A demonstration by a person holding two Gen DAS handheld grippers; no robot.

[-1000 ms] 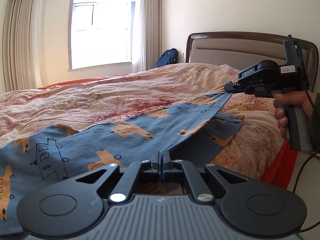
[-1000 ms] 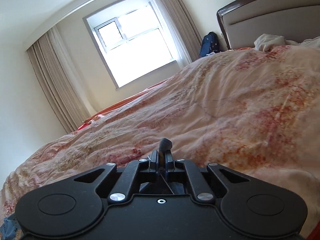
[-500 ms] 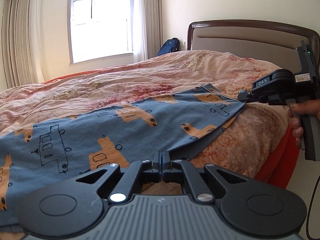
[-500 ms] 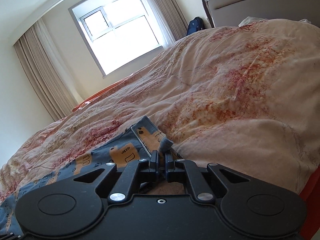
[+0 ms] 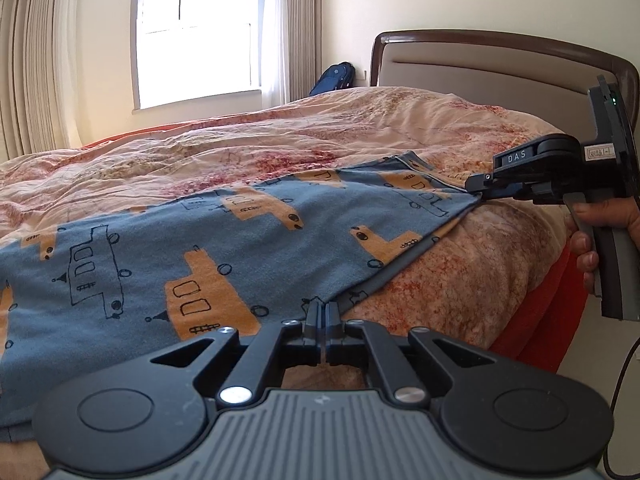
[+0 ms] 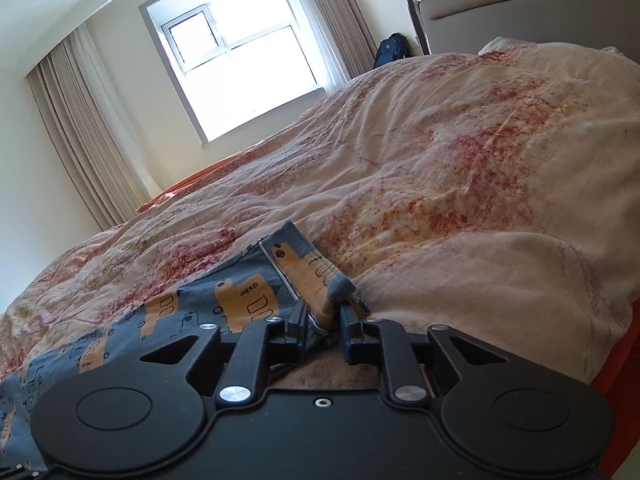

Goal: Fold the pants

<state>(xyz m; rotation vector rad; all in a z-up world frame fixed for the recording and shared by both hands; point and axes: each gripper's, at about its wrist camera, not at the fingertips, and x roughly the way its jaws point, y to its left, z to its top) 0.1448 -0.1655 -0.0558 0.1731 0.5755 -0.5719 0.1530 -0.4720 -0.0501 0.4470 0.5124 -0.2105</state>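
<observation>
Blue pants [image 5: 200,248] printed with orange vehicles lie spread flat across the floral duvet [image 5: 280,140]. My left gripper [image 5: 322,310] is shut on their near edge, low over the bed. In the left wrist view my right gripper [image 5: 480,194] reaches in from the right, held by a hand [image 5: 600,220], its tip at the pants' far corner. Seen from the right wrist, that gripper [image 6: 324,316] is open, and the hemmed corner of the pants [image 6: 304,264] lies between its parted fingers, resting on the duvet [image 6: 480,180].
A padded headboard [image 5: 500,64] with a dark wooden frame stands to the right. A blue backpack [image 5: 332,78] sits by the curtains under the window [image 5: 196,36]. A red sheet [image 5: 540,320] hangs off the bed's near right edge, and a cable [image 5: 616,400] trails below the hand.
Both grippers have lowered the raised pants onto the duvet, so they now lie flat. The right gripper's fingers have parted; the left stays shut.
</observation>
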